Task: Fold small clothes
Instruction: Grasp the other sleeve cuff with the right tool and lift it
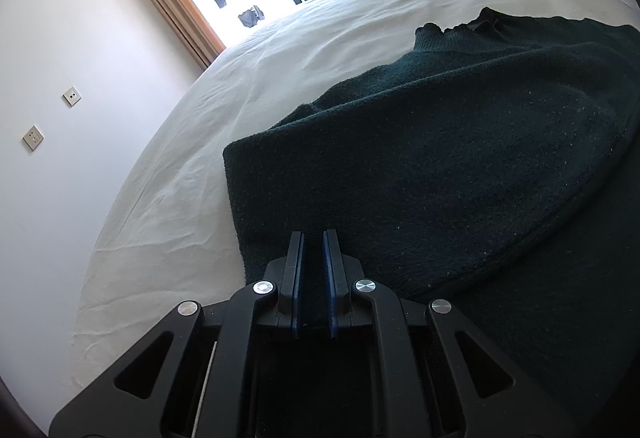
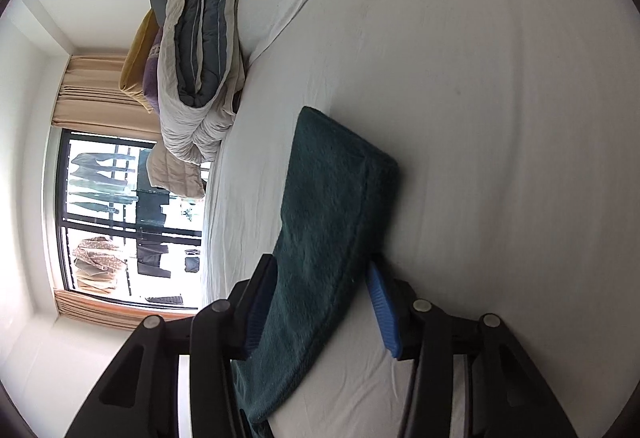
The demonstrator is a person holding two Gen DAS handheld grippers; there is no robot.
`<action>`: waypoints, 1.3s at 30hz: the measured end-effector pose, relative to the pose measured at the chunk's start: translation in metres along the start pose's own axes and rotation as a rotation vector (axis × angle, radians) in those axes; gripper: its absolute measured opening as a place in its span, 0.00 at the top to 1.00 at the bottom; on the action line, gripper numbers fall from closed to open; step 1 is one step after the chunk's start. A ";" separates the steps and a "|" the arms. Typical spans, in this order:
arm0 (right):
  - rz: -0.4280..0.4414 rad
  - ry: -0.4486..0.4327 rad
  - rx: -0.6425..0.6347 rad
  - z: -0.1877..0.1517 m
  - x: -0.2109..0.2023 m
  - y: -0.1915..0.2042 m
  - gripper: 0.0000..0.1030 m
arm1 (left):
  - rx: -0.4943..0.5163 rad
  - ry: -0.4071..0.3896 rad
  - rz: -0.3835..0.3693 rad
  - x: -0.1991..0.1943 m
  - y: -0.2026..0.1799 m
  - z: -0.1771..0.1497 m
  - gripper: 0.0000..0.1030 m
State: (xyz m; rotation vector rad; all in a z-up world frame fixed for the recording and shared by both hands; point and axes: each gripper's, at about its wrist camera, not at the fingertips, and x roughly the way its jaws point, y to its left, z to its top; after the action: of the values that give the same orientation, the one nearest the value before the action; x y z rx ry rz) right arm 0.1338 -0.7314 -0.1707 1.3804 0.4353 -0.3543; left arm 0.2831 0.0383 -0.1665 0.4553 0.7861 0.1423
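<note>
Mid-fold, a dark green sweater [image 1: 460, 142] lies across the white bed sheet [image 1: 168, 174], filling the frame's right; the left gripper [image 1: 313, 238] pinches its near hem. At lower centre of the right wrist view, the right gripper [image 2: 320, 290] straddles a sleeve [image 2: 332, 198] half-wide, pads apparently clear. Next, likely: clamp and carry it over.

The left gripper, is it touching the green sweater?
Touching. The left wrist view shows the left gripper shut on the green sweater's edge, fabric pinched between its fingers.

I see a dark green sweater [image 1: 460, 158] of fuzzy, nubbly matt knit on a smooth, lightly creased white cotton-like sheet [image 1: 168, 198], with my left gripper [image 1: 313, 238] in matt black plastic, blue ribbed pads [image 2: 384, 308] and shiny metal pins [image 1: 263, 287].
</note>
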 end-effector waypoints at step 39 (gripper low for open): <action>-0.147 0.103 -1.864 -0.511 0.072 0.195 0.91 | -0.680 0.293 -1.175 0.023 -0.032 0.104 0.19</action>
State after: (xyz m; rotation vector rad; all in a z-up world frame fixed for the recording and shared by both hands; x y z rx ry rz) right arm 0.2463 -0.1954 -0.1064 -0.4569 0.6554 0.0916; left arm 0.3717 -0.0189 -0.1323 -0.7154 1.1175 -0.6216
